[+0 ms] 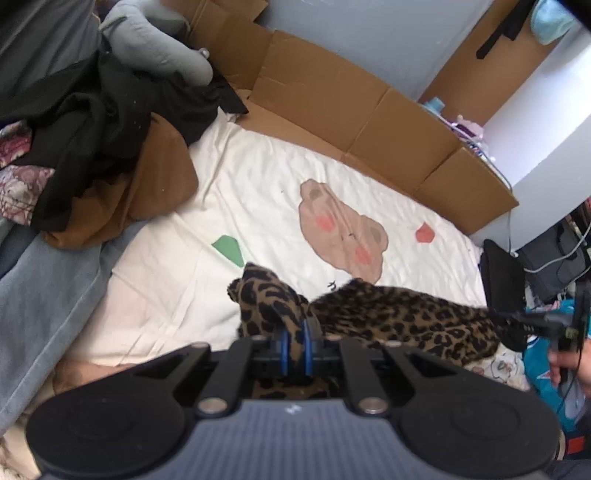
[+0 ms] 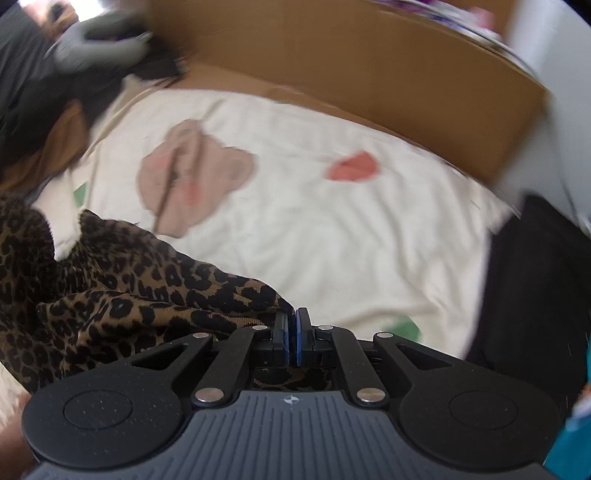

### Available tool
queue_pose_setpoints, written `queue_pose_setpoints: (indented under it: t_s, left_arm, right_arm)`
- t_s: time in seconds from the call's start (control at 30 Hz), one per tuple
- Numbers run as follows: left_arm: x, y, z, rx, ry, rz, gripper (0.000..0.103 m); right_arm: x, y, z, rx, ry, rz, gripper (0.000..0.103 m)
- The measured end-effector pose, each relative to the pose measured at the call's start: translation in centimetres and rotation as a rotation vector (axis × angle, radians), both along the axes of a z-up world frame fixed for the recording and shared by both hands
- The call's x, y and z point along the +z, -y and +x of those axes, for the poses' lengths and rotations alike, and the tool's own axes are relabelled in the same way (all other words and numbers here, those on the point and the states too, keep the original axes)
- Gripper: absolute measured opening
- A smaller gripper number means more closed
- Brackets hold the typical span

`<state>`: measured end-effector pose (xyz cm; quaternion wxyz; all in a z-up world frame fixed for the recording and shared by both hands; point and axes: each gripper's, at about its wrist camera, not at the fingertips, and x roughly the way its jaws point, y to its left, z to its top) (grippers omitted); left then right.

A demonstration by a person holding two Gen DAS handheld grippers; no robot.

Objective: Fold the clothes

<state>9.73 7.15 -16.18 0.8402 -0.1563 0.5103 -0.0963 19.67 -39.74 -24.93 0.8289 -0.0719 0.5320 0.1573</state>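
A cream bedsheet (image 1: 258, 192) printed with a tan bear face (image 1: 341, 227), a green patch (image 1: 229, 250) and a red patch (image 1: 424, 233) covers the bed. Flattened brown cardboard (image 1: 332, 99) lines its far edge against the pale wall (image 1: 369, 33). A grey cushion (image 1: 155, 40) lies in the far left corner. A black fabric-backed chair (image 1: 504, 288) stands at the right.

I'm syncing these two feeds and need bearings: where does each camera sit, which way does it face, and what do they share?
Left wrist: on the left gripper, looking along its fingers, shut on the leopard-print garment, across the cream sheet; the person's other hand shows at right.
Right wrist: on the right gripper, facing the same bed, blurred; it pinches the garment's edge.
Shared: garment, sheet, bear print, cardboard.
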Motion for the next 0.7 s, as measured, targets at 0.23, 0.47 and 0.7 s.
queue_pose_setpoints:
  t_s: [0.23,0.47,0.7]
  left_arm:
    - [-0.7,-1.2,-1.8,0.000,-0.042,0.010,0.009]
    - [-4.9,-4.2,-5.4,0.064,-0.178,0.019,0.009]
    - [-9.8,-4.9,-7.8,0.073,-0.313,0.053,0.015]
  right_arm:
    - [0.9,5.5,-5.1,-0.161,-0.004,0.013,0.001]
    - [-0.6,7.3,-8.5,-0.203,-0.057,0.018,0.001]
    - [-2.9,7.0,-9.2,-0.229,-0.111,0.004,0.004]
